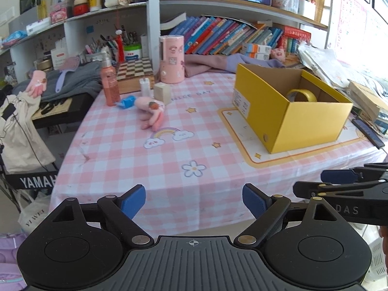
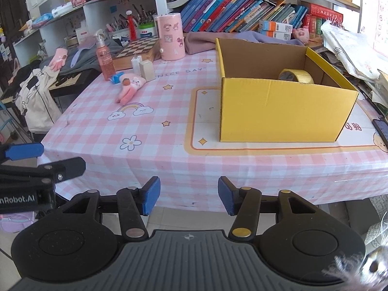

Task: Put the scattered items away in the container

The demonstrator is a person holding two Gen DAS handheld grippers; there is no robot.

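1. Table (image 1: 169, 174), under a pink-and-white checked cloth with stars, a rainbow and a flower: spreads ahead of both my jaws; its near edge lies just past my fingertips.

2. Yellow box (image 2: 286, 111), the container, open-topped, brown inside: ahead and to the right of my left jaws, ahead and slightly right of my right jaws, standing on an orange-bordered mat (image 2: 201, 131).

3. Pink canister (image 1: 171, 59), upright, stickered: far ahead, at the back of the table, left of the box.

4. Pink spray bottle (image 1: 110, 82), upright: far ahead and left of both jaws.

5. Roll of yellow tape (image 2: 296, 75): inside the box, standing on edge against its far right part.

6. Pink plush toy (image 1: 151, 112): lying on the cloth ahead and left of my jaws, well apart from the box, right of the bottle.

7. Small white blocks (image 2: 144, 69): two upright pieces, just behind the plush.

8. Blue item (image 1: 127, 102): small, lying between bottle and plush; what it is I cannot tell.

9. My left gripper (image 1: 194, 201): blue pads spread wide, nothing between them.

10. My right gripper (image 2: 189, 196): pads parted at a narrower gap, nothing between them; it sits beside my left, each showing at the edge of the other's view.
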